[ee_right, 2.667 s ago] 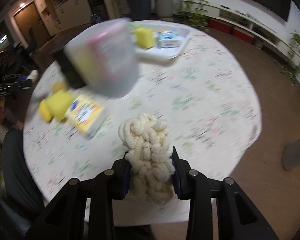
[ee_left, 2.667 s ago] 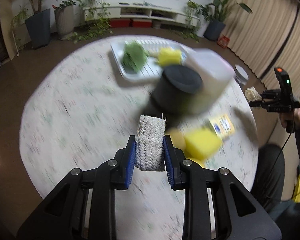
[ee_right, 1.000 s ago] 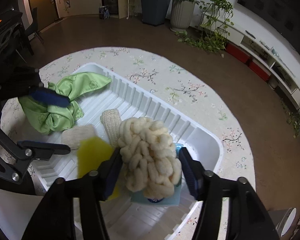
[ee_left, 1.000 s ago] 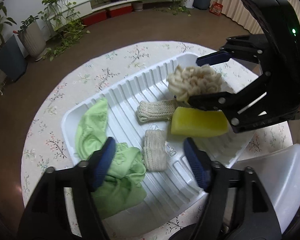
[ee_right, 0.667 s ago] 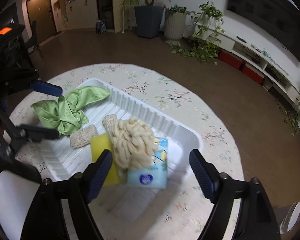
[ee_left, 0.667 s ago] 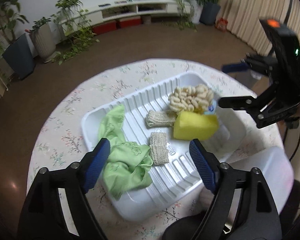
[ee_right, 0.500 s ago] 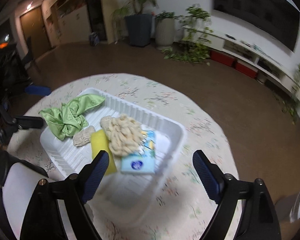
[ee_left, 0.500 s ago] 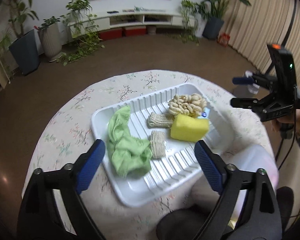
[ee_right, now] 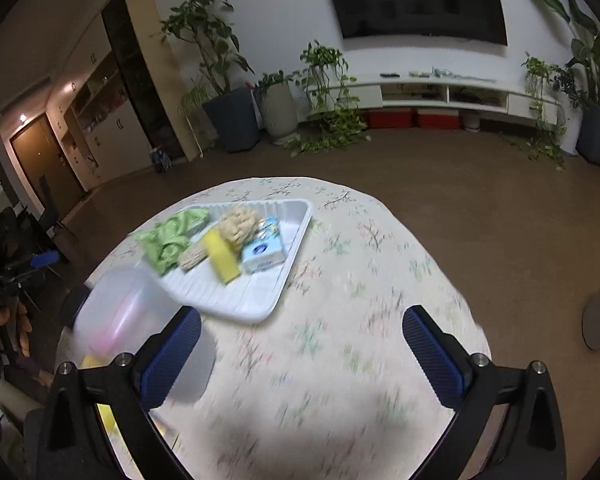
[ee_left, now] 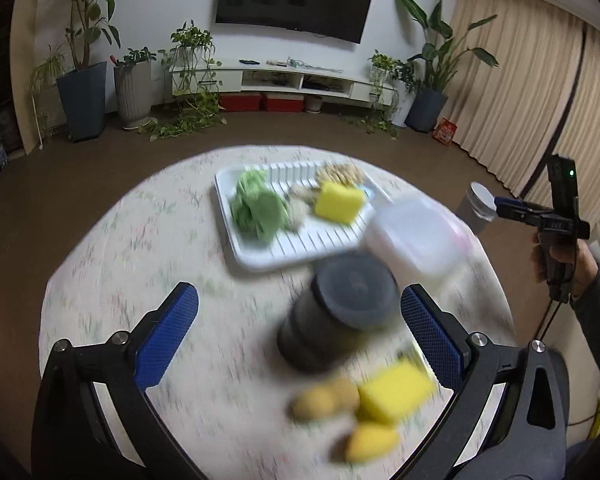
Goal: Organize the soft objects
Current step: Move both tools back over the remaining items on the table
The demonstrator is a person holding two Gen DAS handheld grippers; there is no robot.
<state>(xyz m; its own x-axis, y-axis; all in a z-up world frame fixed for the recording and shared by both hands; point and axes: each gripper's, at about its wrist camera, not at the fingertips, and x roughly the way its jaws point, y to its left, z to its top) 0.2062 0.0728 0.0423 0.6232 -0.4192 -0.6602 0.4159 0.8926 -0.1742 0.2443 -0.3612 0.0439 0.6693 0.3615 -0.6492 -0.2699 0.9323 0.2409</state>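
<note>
Both grippers, left (ee_left: 298,334) and right (ee_right: 300,354), jaws just spread wide and empty, should next approach the yellow toy (ee_left: 374,404) squarely, clear of the dark jar (ee_left: 336,316).

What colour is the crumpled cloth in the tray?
Light green cloth, clearest in the right wrist view.
</note>
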